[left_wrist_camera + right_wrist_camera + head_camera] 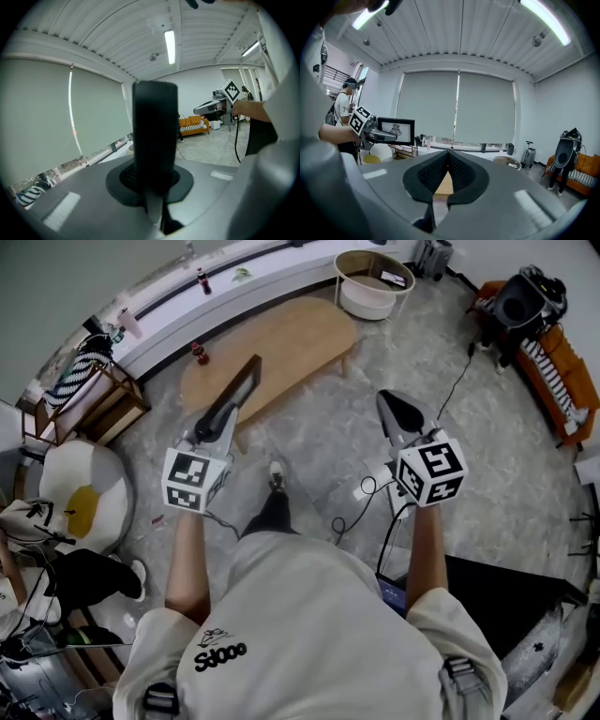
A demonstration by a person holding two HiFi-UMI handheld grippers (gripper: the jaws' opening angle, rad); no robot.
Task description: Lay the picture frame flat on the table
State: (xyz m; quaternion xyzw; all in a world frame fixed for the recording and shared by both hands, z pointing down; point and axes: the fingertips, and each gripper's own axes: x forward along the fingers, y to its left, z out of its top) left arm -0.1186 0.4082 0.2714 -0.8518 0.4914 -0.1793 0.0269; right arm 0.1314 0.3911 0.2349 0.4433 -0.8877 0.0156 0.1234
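My left gripper (223,418) is shut on a black picture frame (246,381), held upright in the air and seen edge-on above the near end of the oval wooden table (291,338). In the left gripper view the frame's dark edge (154,126) stands straight up between the jaws. The right gripper view shows its white picture face (396,131) at the left. My right gripper (392,407) is shut and holds nothing, hovering over the floor to the right of the table; its jaws meet in that view (450,153).
A red-capped bottle (199,352) stands on the table's left end. Beyond it are a white ledge with a bottle (202,279) and a round side table (370,282). An orange sofa (562,381), a wire shelf (89,399), an egg-shaped seat (84,502) and floor cables (366,491) surround me.
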